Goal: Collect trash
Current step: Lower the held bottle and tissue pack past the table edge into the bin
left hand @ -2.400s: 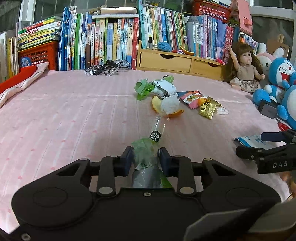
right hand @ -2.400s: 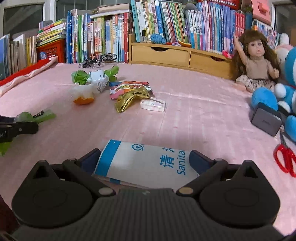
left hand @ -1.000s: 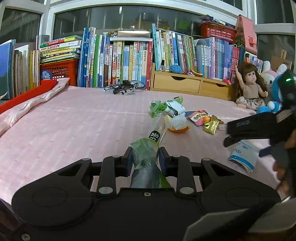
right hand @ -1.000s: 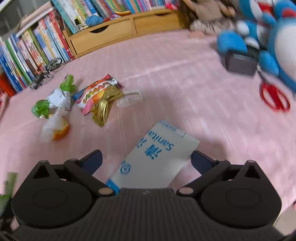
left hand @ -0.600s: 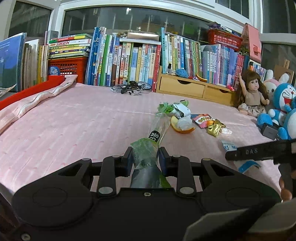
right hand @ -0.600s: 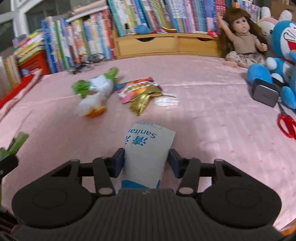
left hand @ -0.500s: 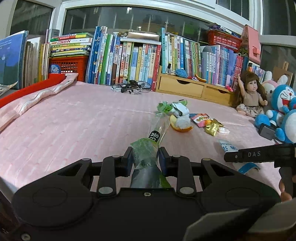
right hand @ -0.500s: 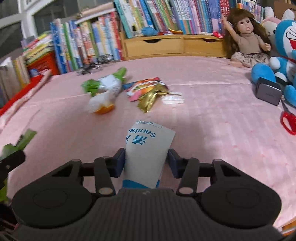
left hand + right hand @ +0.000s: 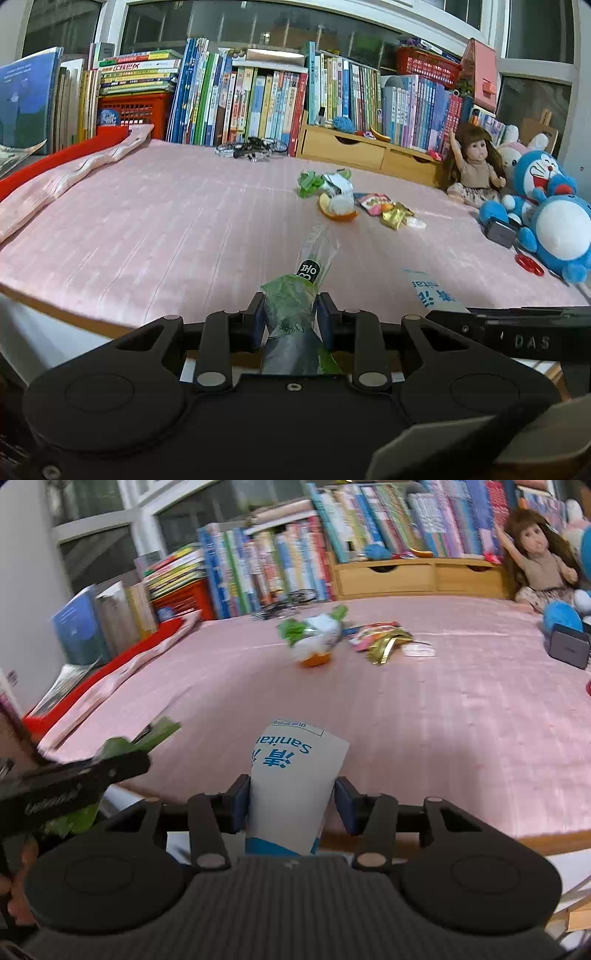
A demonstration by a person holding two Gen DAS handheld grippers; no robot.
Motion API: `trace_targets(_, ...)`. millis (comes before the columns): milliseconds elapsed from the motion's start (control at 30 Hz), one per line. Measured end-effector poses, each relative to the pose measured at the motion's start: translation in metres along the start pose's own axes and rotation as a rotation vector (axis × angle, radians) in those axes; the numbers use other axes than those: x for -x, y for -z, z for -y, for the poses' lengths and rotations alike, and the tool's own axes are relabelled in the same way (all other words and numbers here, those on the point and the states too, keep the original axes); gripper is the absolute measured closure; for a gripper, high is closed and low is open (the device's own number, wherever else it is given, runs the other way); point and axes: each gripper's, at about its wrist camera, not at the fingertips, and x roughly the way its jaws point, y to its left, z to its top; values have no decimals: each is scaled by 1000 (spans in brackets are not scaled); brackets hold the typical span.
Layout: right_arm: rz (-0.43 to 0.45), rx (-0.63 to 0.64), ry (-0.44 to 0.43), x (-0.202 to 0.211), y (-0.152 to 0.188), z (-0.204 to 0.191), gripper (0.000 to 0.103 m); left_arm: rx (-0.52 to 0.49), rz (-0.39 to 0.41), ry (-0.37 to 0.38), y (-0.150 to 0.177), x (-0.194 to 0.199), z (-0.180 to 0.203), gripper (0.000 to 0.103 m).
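Now right tool (image 9: 291, 799) has clamped the white Sanitary packet (image 9: 295, 775) and lifted it off the pink bench (image 9: 461, 738); left tool (image 9: 291, 317) still grips the green wrapper (image 9: 295, 306). Snack wrappers (image 9: 384, 210) remain mid-bench.

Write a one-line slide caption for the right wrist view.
Right claw grips a white-and-blue packet above the pink table's edge; wrappers remain beyond.

Both wrist cameras look low across the bed (image 9: 155, 206) toward the bookshelf (image 9: 280, 565) at frame top, sharing mid-frame wrappers (image 9: 384, 210).
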Motion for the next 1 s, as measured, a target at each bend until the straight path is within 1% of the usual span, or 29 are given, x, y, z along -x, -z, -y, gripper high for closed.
trace_targets(233, -30, 17, -46, 17, 31, -14, 50, -27, -57, 19, 22, 29, 0, 76)
trace_targets(433, -75, 38, -59, 22, 57, -23, 50, -61, -138, 30, 44, 35, 1, 76)
trace_targets(500, -101, 39, -51, 19, 66, -23, 50, -68, -177, 23, 52, 30, 0, 76)
trace_targets(667, -190, -15, -32, 3, 91, -15, 50, -57, -280, 4, 80, 13, -4, 76)
trace_targets(867, -296, -71, -22, -19, 121, -6, 50, -59, -426, -6, 114, -12, -9, 76)
trace_targets(1000, -338, -84, -11, -32, 135, -3, 50, -56, -503, -21, 135, -29, -14, 76)
